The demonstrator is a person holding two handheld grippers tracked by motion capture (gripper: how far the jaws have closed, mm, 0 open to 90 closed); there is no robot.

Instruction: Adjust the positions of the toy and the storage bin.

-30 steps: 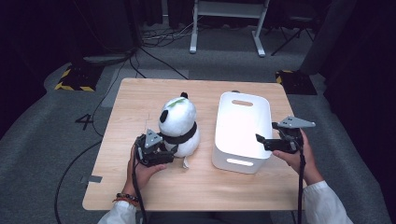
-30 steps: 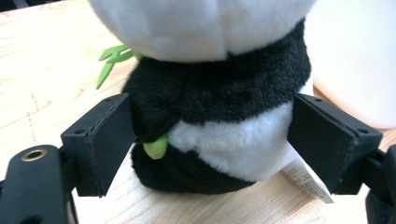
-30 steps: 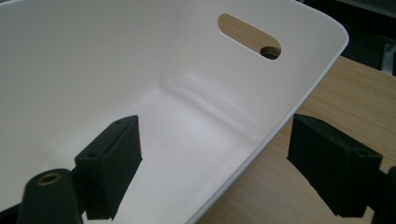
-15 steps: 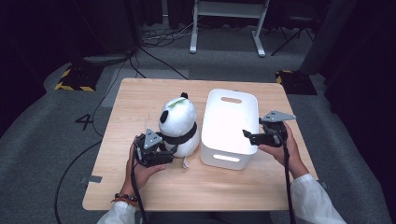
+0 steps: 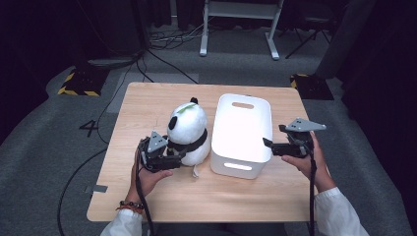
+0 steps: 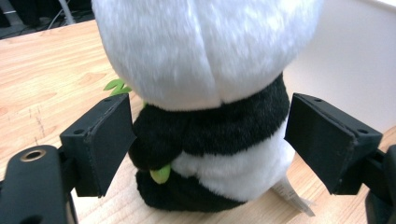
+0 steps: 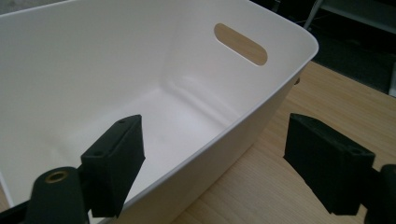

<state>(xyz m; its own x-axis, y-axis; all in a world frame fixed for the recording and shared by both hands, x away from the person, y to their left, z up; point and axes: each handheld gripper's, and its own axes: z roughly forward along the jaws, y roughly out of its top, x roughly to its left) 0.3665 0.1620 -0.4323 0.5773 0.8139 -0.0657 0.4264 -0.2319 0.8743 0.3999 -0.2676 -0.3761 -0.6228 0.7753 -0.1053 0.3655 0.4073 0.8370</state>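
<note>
A plush panda [image 5: 187, 130] sits upright on the wooden table [image 5: 147, 105], touching the left wall of a white plastic basket [image 5: 241, 166]. My left gripper [image 5: 171, 158] is at the panda's near side, low on its body. In the left gripper view its two pads sit against the panda [image 6: 205, 70] at the black waist band, one on each flank. My right gripper [image 5: 269, 145] is at the basket's right rim, open. In the right gripper view the basket's rim [image 7: 261, 107] runs between the jaws, one jaw over the inside, the other outside, neither pressing on it.
The basket holds nothing and has a handle slot [image 7: 240, 44] in its far end wall. Bare tabletop lies in front of both objects and to the panda's left. A white table frame [image 5: 238, 29] and cables stand on the grey floor beyond the table.
The basket has slid left until it rests against the panda. The right gripper first went left with it, then drew back right to the rim. The left gripper and panda stayed put.
</note>
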